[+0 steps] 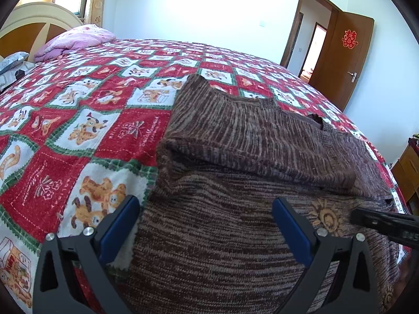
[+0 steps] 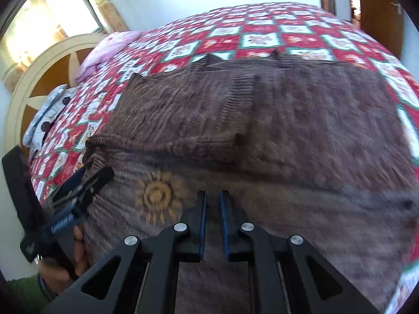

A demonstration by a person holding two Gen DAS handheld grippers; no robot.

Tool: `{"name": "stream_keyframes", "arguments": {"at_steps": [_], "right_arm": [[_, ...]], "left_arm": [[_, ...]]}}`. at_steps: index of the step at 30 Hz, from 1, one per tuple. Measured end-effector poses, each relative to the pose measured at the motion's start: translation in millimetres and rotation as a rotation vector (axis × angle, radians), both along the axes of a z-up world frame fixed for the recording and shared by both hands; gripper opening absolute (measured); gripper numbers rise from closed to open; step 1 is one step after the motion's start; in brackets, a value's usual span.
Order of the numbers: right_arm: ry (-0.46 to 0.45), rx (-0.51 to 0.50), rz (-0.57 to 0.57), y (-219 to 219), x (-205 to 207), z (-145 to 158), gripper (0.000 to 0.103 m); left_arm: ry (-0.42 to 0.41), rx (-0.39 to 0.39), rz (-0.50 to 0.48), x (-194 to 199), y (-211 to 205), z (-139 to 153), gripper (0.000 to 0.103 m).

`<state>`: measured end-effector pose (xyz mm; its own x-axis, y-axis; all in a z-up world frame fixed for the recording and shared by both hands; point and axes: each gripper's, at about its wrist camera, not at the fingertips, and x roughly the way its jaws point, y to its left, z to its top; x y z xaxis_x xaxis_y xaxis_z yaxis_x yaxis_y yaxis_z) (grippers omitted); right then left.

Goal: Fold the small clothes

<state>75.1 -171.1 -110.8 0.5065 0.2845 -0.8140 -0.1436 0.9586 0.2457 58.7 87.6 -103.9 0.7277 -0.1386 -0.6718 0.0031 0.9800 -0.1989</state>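
A brown knitted sweater (image 1: 235, 222) with a yellow sun motif (image 1: 326, 217) lies flat on the bed. One sleeve (image 1: 248, 136) is folded across its upper part. My left gripper (image 1: 205, 209) hovers wide open over the sweater's left edge, holding nothing. It also shows at the left of the right wrist view (image 2: 86, 180). My right gripper (image 2: 212, 198) is over the sweater (image 2: 288, 157) just right of the sun motif (image 2: 157, 196). Its fingers stand a narrow gap apart with nothing between them. Its tip shows in the left wrist view (image 1: 379, 222).
The bed has a red, white and green patchwork quilt (image 1: 91, 110). A pink folded blanket (image 1: 73, 39) and a grey pillow (image 1: 10, 62) lie by the headboard (image 1: 34, 23). A brown door (image 1: 351, 60) stands open at the right. A wooden cabinet (image 1: 408, 167) is beside the bed.
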Motion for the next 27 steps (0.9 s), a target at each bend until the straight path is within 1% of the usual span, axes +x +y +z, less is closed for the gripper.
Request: {"name": "stream_keyframes", "arguments": {"at_steps": [1,2,3,5,7,8,9,10,11,12,13,14,16,17,18,19,20,21,22,23,24,27], "right_arm": [[-0.009,-0.010,-0.021,-1,-4,6,0.011],[-0.041,0.008,-0.034,-2,-9,14,0.011],[-0.091,0.051,-0.046,-3,-12,25,0.011],[-0.134,0.090,-0.069,-3,-9,38,0.012],[-0.150,0.124,-0.084,3,14,46,0.015],[-0.158,0.114,-0.091,6,25,46,0.021],[-0.160,0.075,-0.091,11,39,41,0.026],[-0.119,0.030,-0.101,14,52,29,0.026],[-0.058,0.009,-0.112,15,59,18,0.027],[0.027,0.006,-0.111,15,63,0,0.027],[-0.008,0.012,-0.101,14,56,-1,0.027],[-0.036,-0.010,-0.083,14,48,3,0.028],[0.010,-0.061,-0.059,12,34,10,0.031],[0.023,-0.064,-0.080,7,24,15,0.032],[0.005,-0.027,-0.111,-4,5,25,0.032],[-0.023,0.015,-0.119,-12,-12,35,0.033],[-0.052,0.041,-0.124,-19,-27,45,0.036],[-0.091,0.047,-0.135,-25,-45,56,0.044],[-0.133,0.041,-0.150,-28,-62,66,0.048],[-0.185,0.041,-0.166,-32,-82,77,0.056],[-0.225,0.050,-0.174,-35,-98,85,0.060],[-0.304,0.086,-0.168,-35,-133,98,0.062]], "left_arm": [[0.000,0.002,0.001,0,0,0,0.103],[0.000,0.003,0.001,0,0,0,0.103],[0.000,0.002,0.000,0,0,0,0.103],[-0.003,0.000,0.001,0,0,0,0.103],[-0.007,0.009,0.002,-1,-2,-1,0.103],[-0.006,0.013,0.003,-1,-2,-1,0.103],[-0.004,0.015,0.003,-1,-2,-1,0.103],[0.000,0.018,0.003,0,-3,-1,0.103],[0.004,0.024,0.003,0,-3,-1,0.103],[0.006,0.030,0.002,1,-4,-1,0.103],[0.007,0.034,0.002,1,-4,-1,0.103],[0.008,0.034,0.002,1,-4,-1,0.103],[0.012,0.030,0.000,1,-4,-1,0.103],[0.017,0.030,-0.003,1,-4,-1,0.103],[0.023,0.033,-0.005,1,-4,-1,0.103],[0.030,0.036,-0.008,2,-4,0,0.103],[0.044,0.039,-0.014,2,-4,1,0.103],[0.066,0.042,-0.026,2,-4,4,0.103],[0.089,0.045,-0.042,1,-2,8,0.103],[0.105,0.045,-0.056,-1,0,12,0.103],[0.110,0.031,-0.077,-9,7,20,0.103],[0.075,-0.034,-0.112,-32,36,44,0.103]]}}
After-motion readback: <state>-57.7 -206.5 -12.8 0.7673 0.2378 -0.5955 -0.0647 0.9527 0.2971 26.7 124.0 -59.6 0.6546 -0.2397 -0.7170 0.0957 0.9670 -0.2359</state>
